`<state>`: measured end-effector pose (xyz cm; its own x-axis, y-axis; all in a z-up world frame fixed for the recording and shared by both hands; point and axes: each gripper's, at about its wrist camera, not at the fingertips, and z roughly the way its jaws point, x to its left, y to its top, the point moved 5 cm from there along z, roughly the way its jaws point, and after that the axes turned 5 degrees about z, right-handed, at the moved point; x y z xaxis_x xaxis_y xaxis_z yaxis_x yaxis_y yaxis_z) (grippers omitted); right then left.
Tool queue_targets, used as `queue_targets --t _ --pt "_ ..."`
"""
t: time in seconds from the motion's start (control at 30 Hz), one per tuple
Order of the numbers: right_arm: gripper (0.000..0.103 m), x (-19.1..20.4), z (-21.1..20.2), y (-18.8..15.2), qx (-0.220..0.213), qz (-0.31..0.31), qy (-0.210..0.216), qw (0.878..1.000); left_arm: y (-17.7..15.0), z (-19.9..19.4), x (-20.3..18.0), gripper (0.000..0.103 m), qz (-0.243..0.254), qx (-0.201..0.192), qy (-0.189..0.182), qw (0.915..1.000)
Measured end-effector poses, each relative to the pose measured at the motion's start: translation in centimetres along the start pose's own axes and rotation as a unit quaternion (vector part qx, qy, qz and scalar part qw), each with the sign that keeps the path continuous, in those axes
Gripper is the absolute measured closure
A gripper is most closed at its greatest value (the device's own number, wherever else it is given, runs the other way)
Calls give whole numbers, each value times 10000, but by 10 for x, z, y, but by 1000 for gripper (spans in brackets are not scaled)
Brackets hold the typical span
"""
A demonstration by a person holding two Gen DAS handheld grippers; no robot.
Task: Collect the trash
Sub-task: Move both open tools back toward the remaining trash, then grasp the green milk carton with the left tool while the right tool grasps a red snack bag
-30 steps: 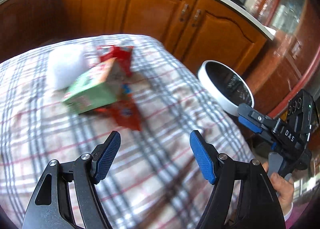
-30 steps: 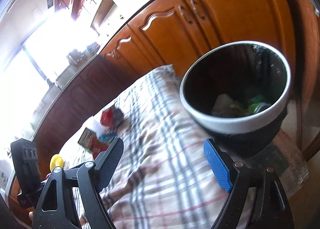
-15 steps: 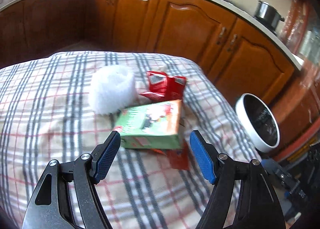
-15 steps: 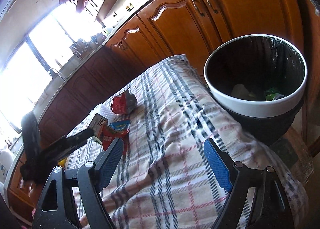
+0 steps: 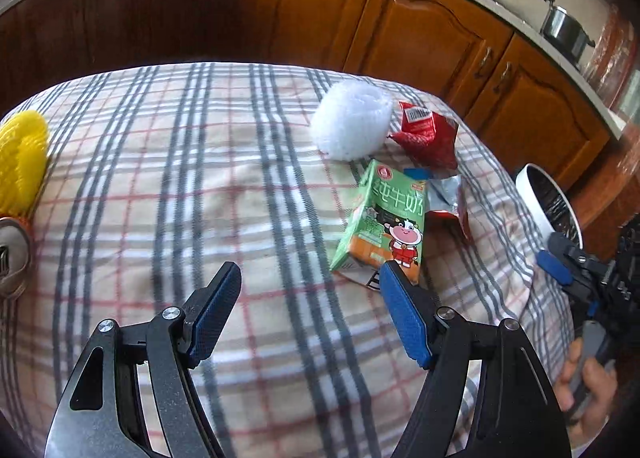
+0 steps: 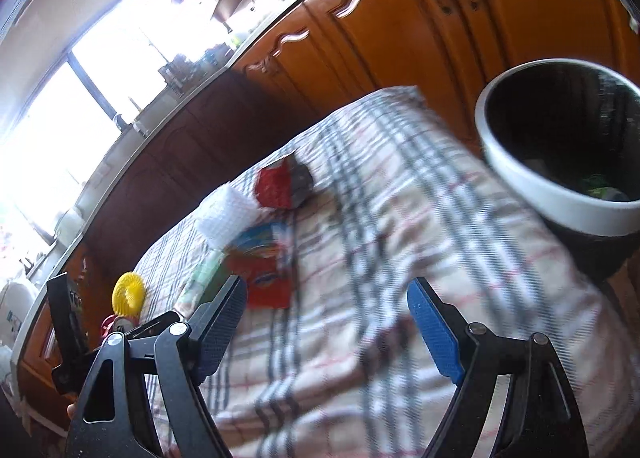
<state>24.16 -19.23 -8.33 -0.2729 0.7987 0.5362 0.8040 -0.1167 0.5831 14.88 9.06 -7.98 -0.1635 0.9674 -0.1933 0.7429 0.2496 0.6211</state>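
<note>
Both tools empty, jaws apart: left tool [image 5: 310, 312] above bare plaid cloth [image 5: 168, 193], right tool [image 6: 326, 324] likewise. Trash bunched on the far right part of the desk: green milk carton [image 5: 380, 223] just ahead of the left tool's right pad, silver-lined red wrapper [image 5: 450, 203] touching its right side, second red wrapper [image 5: 428, 135] and white foam net [image 5: 352, 125] behind. Bin [image 6: 560, 161] off the desk's right edge, some rubbish already inside.

Likely trouble: carton sliding on loose, wrinkled cloth under a one-sided push; wrapper dragged along or crumpling out of a grip; foam net squashing and slipping; cloth pinched with the item; the two tools crowding each other at one pile. Yellow foam net [image 5: 22, 165] far left, easily missed.

Kitchen: wooden cabinets [image 5: 420, 33], counter with pots, bright window.
</note>
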Motion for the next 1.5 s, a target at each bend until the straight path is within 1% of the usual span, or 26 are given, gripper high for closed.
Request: queue_targets --t 0.1,0.2,0.27,0.37,0.47,0.57,0.63,0.67,0.7,0.73,0.77,0.83,1.03,1.17,1.23,1.37,1.5 --pt "22 14 17 2 151 -118 161 9997 5 -5 -4 30 13 -60 -143 9999" --pt "31 23 35 6 323 -198 233 9990 12 -3 -17 28 158 -71 -314 9994" --pt "39 29 49 10 506 -228 309 9980 16 2 -27 27 323 -71 -334 9989" --pt "40 37 63 14 675 -373 381 9963 19 15 -41 26 597 61 -387 9974" --pt "40 41 78 18 824 -398 425 9949 20 31 -50 26 838 173 -276 9959" --pt "40 42 95 18 1064 -401 405 9927 21 44 -48 26 823 247 -241 9960" --pt "40 45 103 14 1162 -456 416 9913 22 50 -45 32 776 293 -247 9963" --pt "44 47 104 12 1151 -508 419 9912 22 52 -44 43 760 294 -250 9964" --pt "52 48 103 11 1136 -548 412 9912 22 52 -43 52 760 282 -277 9963" --pt "78 48 103 10 1162 -562 422 9907 21 52 -42 53 759 272 -301 9963" --pt "99 46 105 8 1258 -486 460 9898 22 51 -41 53 743 251 -347 9963" --pt "100 43 105 5 1295 -397 513 9895 21 50 -40 54 730 210 -394 9963" --pt "102 44 87 3 1052 -474 526 9919 20 41 -36 54 564 123 -539 9969" --pt "103 49 72 6 845 -742 370 9930 19 32 -29 54 488 51 -552 9973" --pt "103 51 63 6 751 -761 400 9935 18 28 -30 54 479 24 -572 9972" --pt "103 44 47 7 613 -664 398 9951 19 22 -44 54 609 -33 -704 9957" --pt "103 26 30 8 463 -493 295 9973 20 21 -71 54 806 -66 -884 9928"
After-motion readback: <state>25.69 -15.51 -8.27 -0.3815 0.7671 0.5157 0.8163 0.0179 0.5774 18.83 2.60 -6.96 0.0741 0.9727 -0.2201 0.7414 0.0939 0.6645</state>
